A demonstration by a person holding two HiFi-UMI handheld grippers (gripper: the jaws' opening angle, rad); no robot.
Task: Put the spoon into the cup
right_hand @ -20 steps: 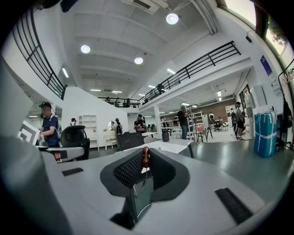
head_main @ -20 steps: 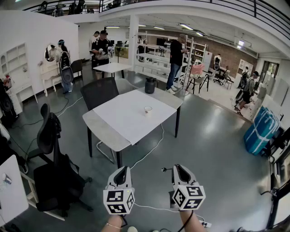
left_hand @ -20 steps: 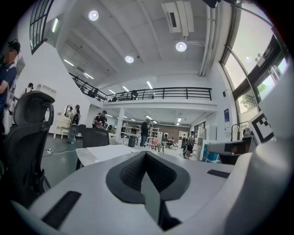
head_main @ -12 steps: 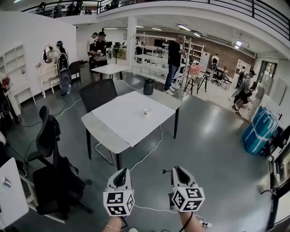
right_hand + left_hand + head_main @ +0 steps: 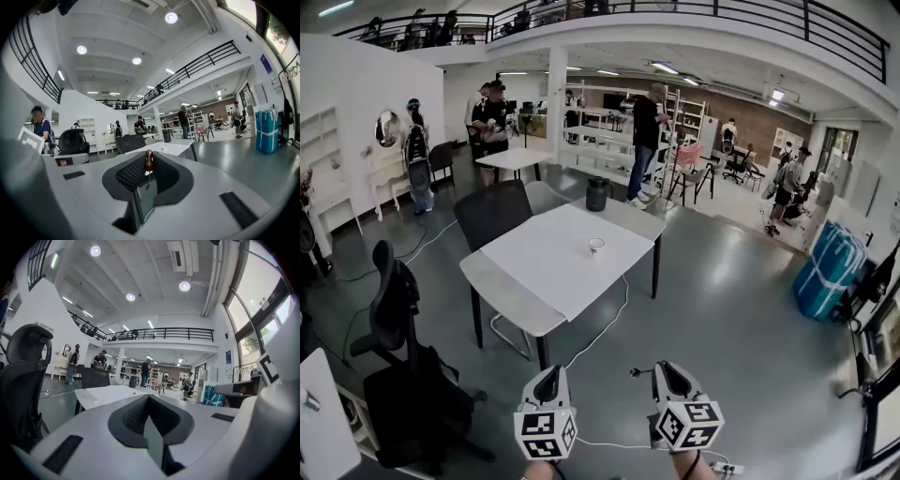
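A small white cup (image 5: 596, 246) stands on the white cloth of a grey table (image 5: 508, 298), well ahead of me across the floor. Both grippers hang low in the head view, far short of the table. My right gripper (image 5: 664, 371) is shut on a spoon; its brown end (image 5: 149, 160) pokes up between the jaws, and the rest is hidden. My left gripper (image 5: 549, 376) is shut with nothing in it, the jaws meeting in a line (image 5: 149, 398).
A black chair (image 5: 492, 212) stands at the table's far side and a black office chair (image 5: 395, 309) to my left. A dark canister (image 5: 597, 193) sits at the table's far end. A cable (image 5: 602, 322) trails over the floor. Several people stand beyond; a blue suitcase (image 5: 828, 272) is at right.
The head view has tipped upward, so both grippers sit lower in the frame and the table has shifted slightly left. Neither gripper's state has changed.
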